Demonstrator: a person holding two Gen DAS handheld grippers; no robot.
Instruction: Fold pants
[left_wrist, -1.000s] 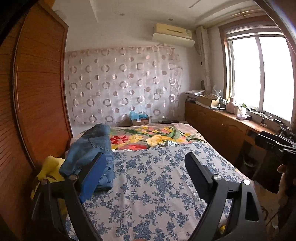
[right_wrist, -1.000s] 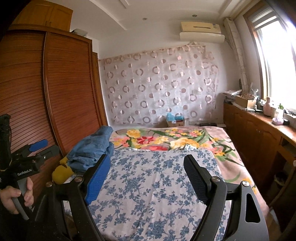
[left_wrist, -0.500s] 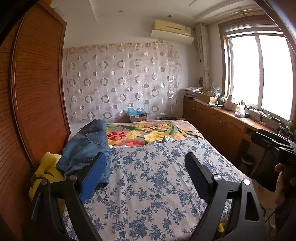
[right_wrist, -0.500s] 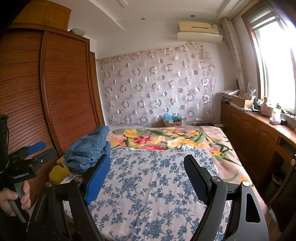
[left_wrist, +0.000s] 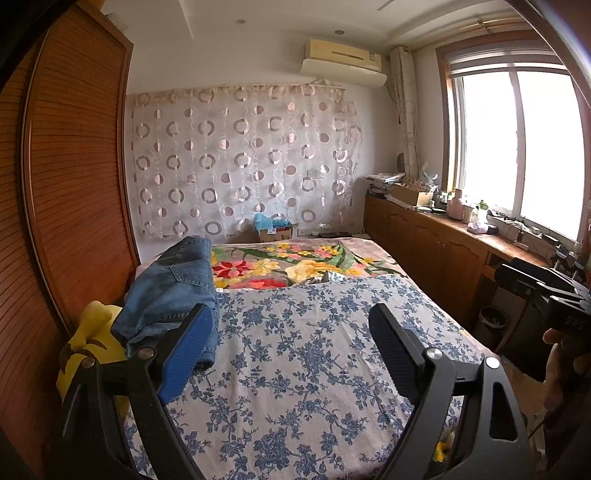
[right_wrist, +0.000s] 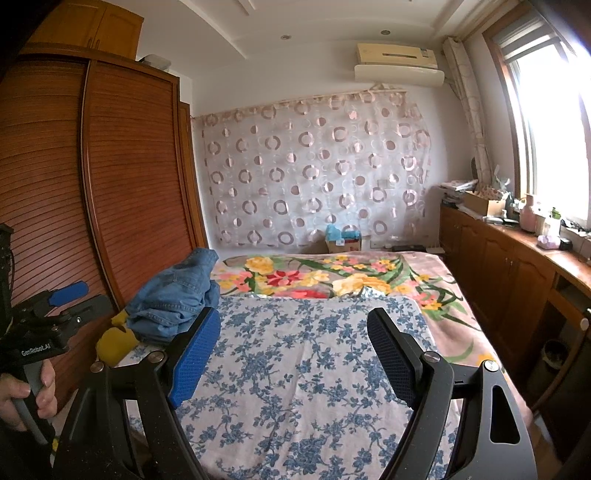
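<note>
Right now I hold both hand-held grippers above the bed (left_wrist: 295, 369): the left hand-held gripper (left_wrist: 291, 350) and the right hand-held gripper (right_wrist: 293, 354) both gape wide, nothing between their pads. Ahead, the pants (left_wrist: 171, 291) lie crumpled at the bed's left edge, by the wardrobe (left_wrist: 74, 184), partly over a yellow toy (left_wrist: 92, 332).

You face a bed (left_wrist: 295, 369) with a floral sheet; a wooden wardrobe (left_wrist: 74, 184) stands left, a bright window (left_wrist: 517, 147) right, a circle-patterned curtain (left_wrist: 240, 158) behind.
</note>
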